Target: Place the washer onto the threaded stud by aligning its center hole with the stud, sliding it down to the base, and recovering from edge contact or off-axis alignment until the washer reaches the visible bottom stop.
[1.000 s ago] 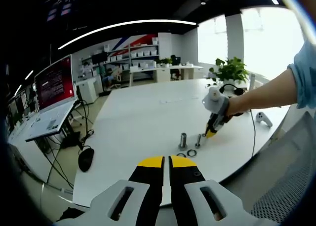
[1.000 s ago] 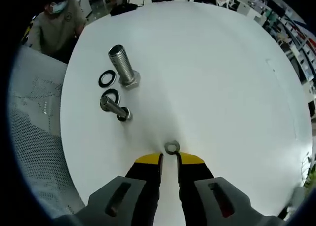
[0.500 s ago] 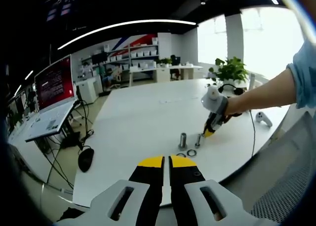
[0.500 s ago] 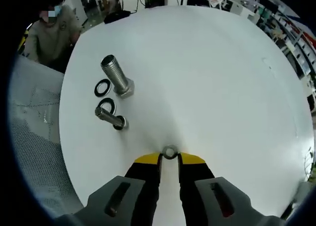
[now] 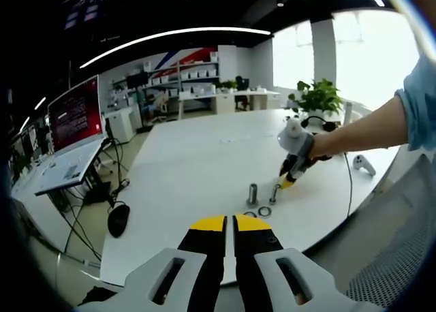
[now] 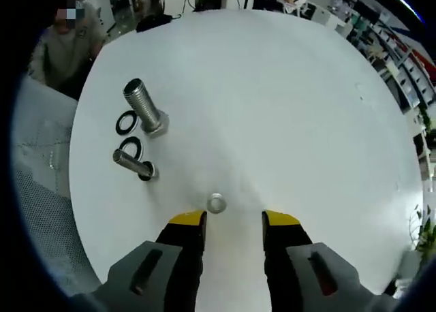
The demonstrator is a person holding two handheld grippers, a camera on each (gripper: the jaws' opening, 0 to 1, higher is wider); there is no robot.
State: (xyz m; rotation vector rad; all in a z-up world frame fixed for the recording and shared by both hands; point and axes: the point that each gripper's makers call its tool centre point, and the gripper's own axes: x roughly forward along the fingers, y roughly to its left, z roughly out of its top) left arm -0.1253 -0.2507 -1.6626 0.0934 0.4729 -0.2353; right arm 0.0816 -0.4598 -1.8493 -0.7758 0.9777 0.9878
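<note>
Washer (image 6: 216, 203), small silvery ring, lies flat on table (image 6: 286, 107).

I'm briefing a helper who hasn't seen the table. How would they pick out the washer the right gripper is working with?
On the white round table, look just ahead of the right gripper. The silver washer lies flat and alone there, near the left finger. The other washers are black and sit beside the two studs.
</note>
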